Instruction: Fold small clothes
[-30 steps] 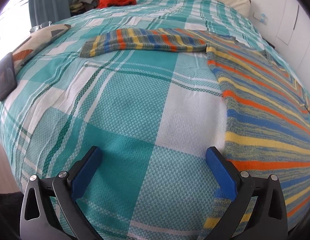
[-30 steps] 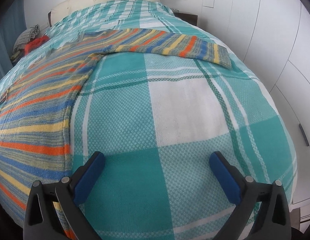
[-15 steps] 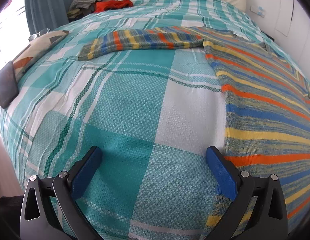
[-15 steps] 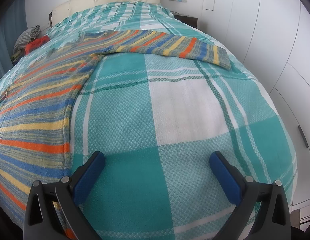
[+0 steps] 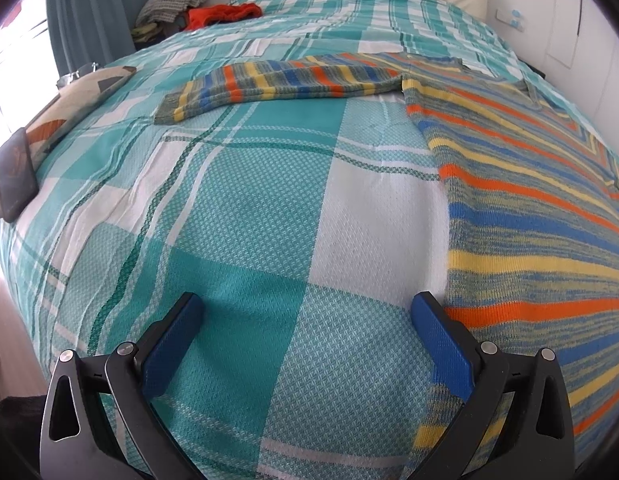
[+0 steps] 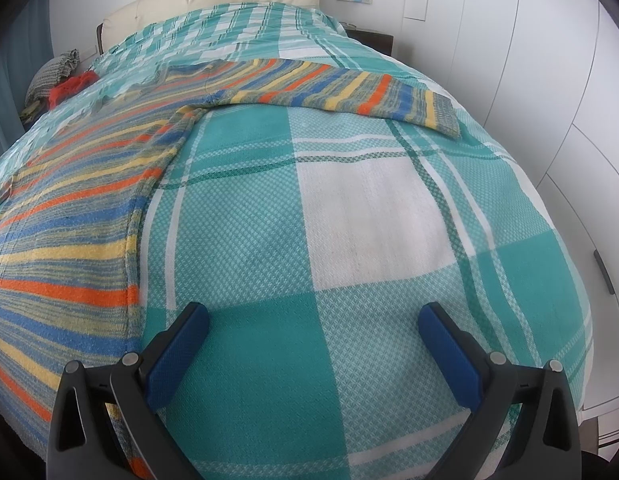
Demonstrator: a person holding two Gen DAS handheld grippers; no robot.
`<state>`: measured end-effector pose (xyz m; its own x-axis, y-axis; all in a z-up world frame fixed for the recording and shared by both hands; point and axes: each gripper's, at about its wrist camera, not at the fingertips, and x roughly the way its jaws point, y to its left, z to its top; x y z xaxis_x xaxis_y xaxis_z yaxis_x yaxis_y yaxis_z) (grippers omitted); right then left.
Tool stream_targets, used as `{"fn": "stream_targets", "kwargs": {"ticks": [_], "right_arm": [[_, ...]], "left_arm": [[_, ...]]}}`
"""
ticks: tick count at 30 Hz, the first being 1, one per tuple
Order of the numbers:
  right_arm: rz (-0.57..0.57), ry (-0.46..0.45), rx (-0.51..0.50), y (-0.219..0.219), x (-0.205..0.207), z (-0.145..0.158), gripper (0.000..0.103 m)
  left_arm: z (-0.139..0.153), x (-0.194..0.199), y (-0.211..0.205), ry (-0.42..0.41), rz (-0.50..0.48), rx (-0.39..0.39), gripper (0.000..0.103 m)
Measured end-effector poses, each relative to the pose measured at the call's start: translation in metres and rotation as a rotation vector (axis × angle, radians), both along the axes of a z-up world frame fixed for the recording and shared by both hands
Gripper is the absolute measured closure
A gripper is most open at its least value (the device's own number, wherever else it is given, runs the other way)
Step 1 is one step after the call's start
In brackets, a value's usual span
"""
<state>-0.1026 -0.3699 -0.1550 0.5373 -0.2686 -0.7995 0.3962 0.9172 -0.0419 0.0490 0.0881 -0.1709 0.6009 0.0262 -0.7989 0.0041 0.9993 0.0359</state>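
Note:
A striped knit sweater (image 5: 541, 200) in orange, blue, yellow and grey lies flat on the bed, its sleeves spread out to both sides. One sleeve (image 5: 277, 84) stretches left in the left wrist view; the other sleeve (image 6: 349, 92) stretches right in the right wrist view, where the sweater body (image 6: 69, 232) fills the left side. My left gripper (image 5: 307, 320) is open over the bedspread, its right finger at the sweater's side edge. My right gripper (image 6: 313, 328) is open and empty, just right of the sweater's other side edge.
A teal and white checked bedspread (image 5: 249, 208) covers the bed. A patterned pillow (image 5: 69, 108) and a dark flat object (image 5: 15, 176) lie at its left edge. Folded clothes with a red garment (image 5: 225, 14) sit far back. White wardrobe doors (image 6: 549, 80) stand on the right.
Both views sit slightly higher and tilted further up the bed than a second ago. The sweater has not moved and both grippers stay open.

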Motion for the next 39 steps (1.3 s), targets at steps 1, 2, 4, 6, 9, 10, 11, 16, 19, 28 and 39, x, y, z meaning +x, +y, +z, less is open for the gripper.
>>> {"fn": "stream_targets", "kwargs": {"ticks": [1, 2, 4, 6, 9, 10, 11, 16, 19, 28, 39], "right_arm": [[0.0, 0.0, 0.0, 0.0, 0.0, 0.0, 0.0], [0.0, 0.0, 0.0, 0.0, 0.0, 0.0, 0.0], [-0.001, 0.001, 0.0, 0.0, 0.0, 0.0, 0.0], [0.0, 0.001, 0.0, 0.0, 0.0, 0.0, 0.0], [0.0, 0.001, 0.0, 0.0, 0.001, 0.0, 0.0], [0.0, 0.001, 0.0, 0.0, 0.001, 0.0, 0.0], [0.0, 0.001, 0.0, 0.0, 0.001, 0.0, 0.0], [0.001, 0.001, 0.0, 0.0, 0.001, 0.0, 0.0], [0.001, 0.001, 0.0, 0.0, 0.001, 0.0, 0.0], [-0.002, 0.003, 0.001, -0.002, 0.001, 0.0, 0.0], [-0.002, 0.002, 0.003, -0.001, 0.001, 0.0, 0.0]], "left_arm": [[0.0, 0.0, 0.0, 0.002, 0.0, 0.0, 0.001], [0.0, 0.0, 0.0, 0.004, 0.0, 0.0, 0.001], [0.0, 0.001, 0.0, 0.007, 0.001, 0.003, 0.001], [0.0, 0.001, 0.0, 0.009, 0.001, 0.007, 0.0], [0.0, 0.001, 0.0, 0.004, -0.003, 0.007, 0.001], [-0.001, 0.0, -0.001, 0.001, -0.004, 0.008, 0.001], [-0.001, 0.0, -0.001, 0.0, -0.005, 0.01, 0.001], [-0.001, 0.0, -0.001, 0.001, -0.001, 0.013, 0.001], [-0.001, 0.0, -0.001, 0.0, -0.002, 0.013, 0.001], [-0.001, -0.001, -0.001, 0.002, -0.001, 0.016, 0.001], [0.009, -0.005, 0.006, 0.043, -0.005, -0.032, 0.001]]}}
